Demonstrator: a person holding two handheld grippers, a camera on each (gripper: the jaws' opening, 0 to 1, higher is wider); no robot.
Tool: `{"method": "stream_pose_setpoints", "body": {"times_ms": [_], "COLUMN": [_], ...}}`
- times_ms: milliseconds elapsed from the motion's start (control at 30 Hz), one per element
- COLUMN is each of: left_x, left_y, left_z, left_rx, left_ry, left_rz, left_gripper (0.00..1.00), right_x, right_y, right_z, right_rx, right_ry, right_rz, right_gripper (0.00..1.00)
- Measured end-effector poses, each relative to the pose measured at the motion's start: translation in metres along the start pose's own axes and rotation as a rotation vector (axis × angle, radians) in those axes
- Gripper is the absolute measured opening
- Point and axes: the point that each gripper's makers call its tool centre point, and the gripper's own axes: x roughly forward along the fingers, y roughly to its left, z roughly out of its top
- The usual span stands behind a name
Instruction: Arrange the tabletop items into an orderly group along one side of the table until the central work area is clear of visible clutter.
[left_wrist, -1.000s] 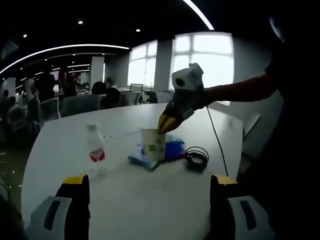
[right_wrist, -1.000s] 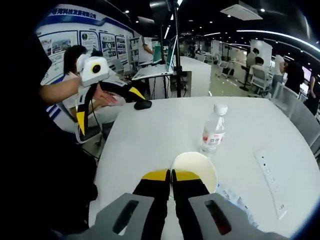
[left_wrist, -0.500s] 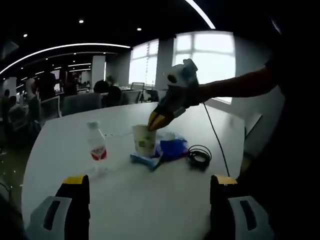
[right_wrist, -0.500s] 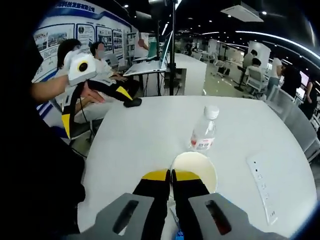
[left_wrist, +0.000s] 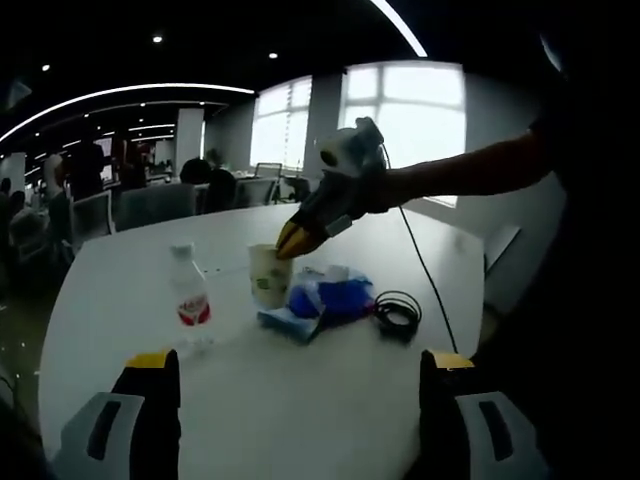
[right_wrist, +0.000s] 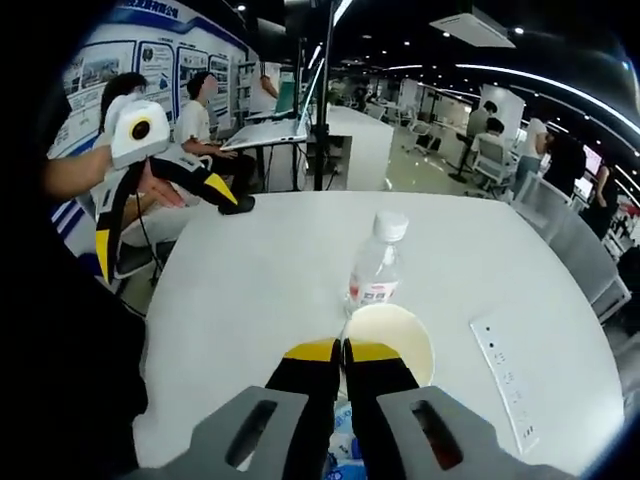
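In the left gripper view my right gripper (left_wrist: 290, 240) is shut on the rim of a white paper cup (left_wrist: 267, 276) with a green mark, just left of a blue packet (left_wrist: 333, 296). A clear water bottle (left_wrist: 188, 298) with a red label stands further left on the white table (left_wrist: 300, 390). My left gripper (left_wrist: 297, 365) is open, its jaws wide apart at the near edge, with nothing between them. In the right gripper view the right gripper (right_wrist: 342, 352) pinches the cup (right_wrist: 395, 338) right behind the bottle (right_wrist: 375, 270). The left gripper (right_wrist: 170, 232) hovers open at the left.
A coiled black cable (left_wrist: 397, 312) lies right of the blue packet, and its cord runs off the far edge. A white power strip (right_wrist: 500, 380) sits flat on the table to the right of the cup. Seated people (right_wrist: 195, 100) and desks surround the table.
My right gripper has carried the cup away from the blue packet towards the bottle. The left gripper has stayed open in about the same place.
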Motion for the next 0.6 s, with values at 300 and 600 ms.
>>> {"method": "stream_pose_setpoints", "body": {"times_ms": [300,600], "left_x": [0.012,0.023], "left_y": [0.007,0.01], "left_z": [0.008,0.009], "left_rx": [0.005,-0.005], "left_ry": [-0.005,-0.002], "left_rz": [-0.01,-0.02], "left_gripper": [0.98,0.98], "right_x": [0.01,0.025], "right_y": [-0.013,-0.028], "right_z": [0.004,0.002], "right_rx": [0.015,-0.005], "right_ry": [0.0,-0.011], "right_rz": [-0.015,-0.05], "right_gripper": [0.0,0.0]}}
